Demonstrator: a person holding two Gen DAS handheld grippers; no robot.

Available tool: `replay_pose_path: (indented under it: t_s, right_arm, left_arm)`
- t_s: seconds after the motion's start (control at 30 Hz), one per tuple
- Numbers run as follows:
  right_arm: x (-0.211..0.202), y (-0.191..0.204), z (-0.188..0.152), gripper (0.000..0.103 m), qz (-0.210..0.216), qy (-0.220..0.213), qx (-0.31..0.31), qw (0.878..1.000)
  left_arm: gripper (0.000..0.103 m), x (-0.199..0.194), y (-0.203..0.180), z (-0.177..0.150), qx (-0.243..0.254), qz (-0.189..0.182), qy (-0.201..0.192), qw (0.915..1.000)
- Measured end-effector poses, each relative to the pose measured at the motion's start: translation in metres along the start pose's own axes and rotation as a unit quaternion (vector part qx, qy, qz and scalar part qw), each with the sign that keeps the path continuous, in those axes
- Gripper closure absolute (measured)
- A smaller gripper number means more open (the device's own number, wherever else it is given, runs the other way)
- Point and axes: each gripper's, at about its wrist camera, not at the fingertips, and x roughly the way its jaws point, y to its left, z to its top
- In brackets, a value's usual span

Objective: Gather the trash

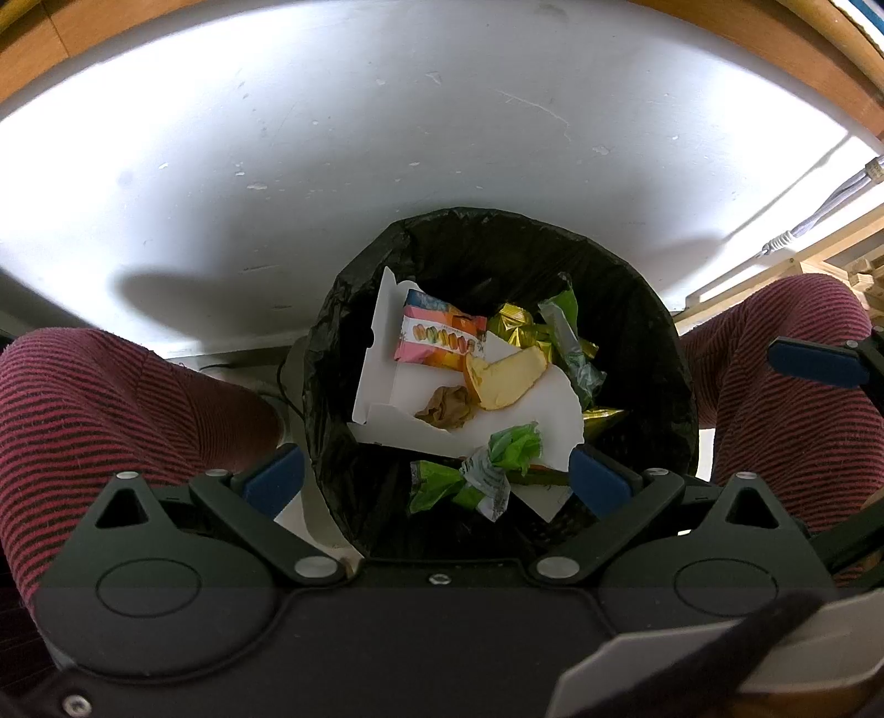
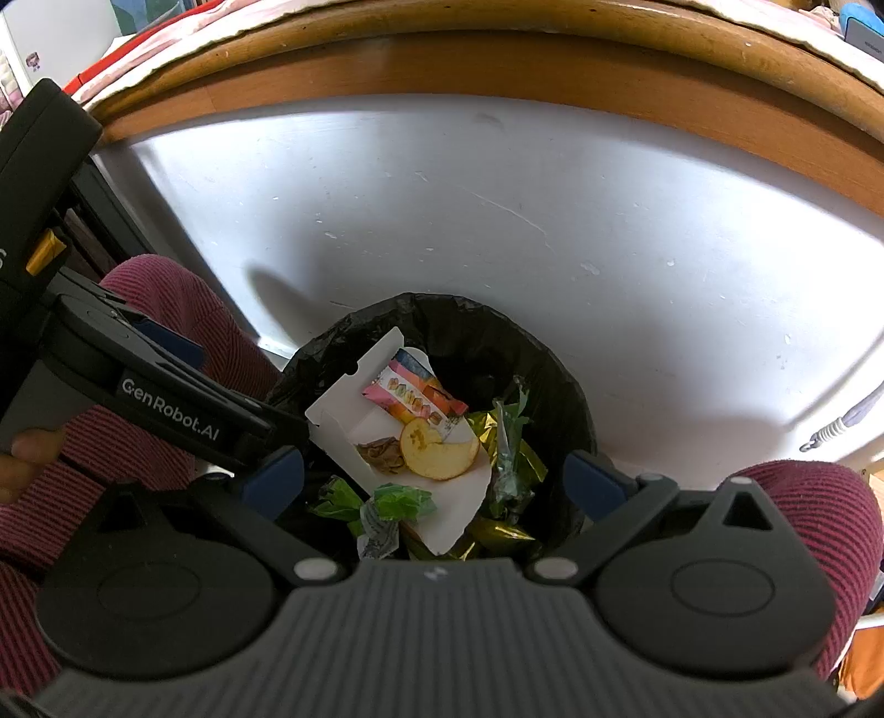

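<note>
This looks like a lived-in room at home, seen from a seat at a wooden worktop with a scuffed white panel closing off the space beneath it. Someone sits there in striped maroon trousers, a small bin lined with a black bag between the knees, holding snack wrappers, a slice of apple and torn white card. A grey cable trails along the wall beside pale wooden slats, and cloth and household clutter lie along the worktop's edge.
</note>
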Motion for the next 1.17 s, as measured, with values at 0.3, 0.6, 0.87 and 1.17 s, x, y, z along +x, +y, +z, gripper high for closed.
replay_pose_path:
  t_s: [0.3,0.6,0.87,1.17]
  right_arm:
    - [0.0003,0.0008,0.0,0.0,-0.001,0.0,0.001,1.0]
    - [0.0004,-0.0004,-0.0004,0.0,0.0,0.0,0.001,1.0]
    - [0.0003,-0.002,-0.0028,0.0,0.002,-0.001,0.002,1.0]
    - [-0.0031,-0.0057,-0.0013,0.0,-0.001,-0.006,0.004,1.0]
  left_arm:
    - [0.001,0.0,0.0002,0.0,0.0,0.0,0.001,1.0]
    - [0.001,-0.0002,-0.0002,-0.0014,-0.003,0.0,-0.001,1.0]
    - [0.001,0.0003,0.0021,-0.0035,-0.022,0.001,-0.011,0.9997]
    - [0.001,-0.0009,-0.0008,-0.0024,-0.02,0.008,-0.014,0.9997]
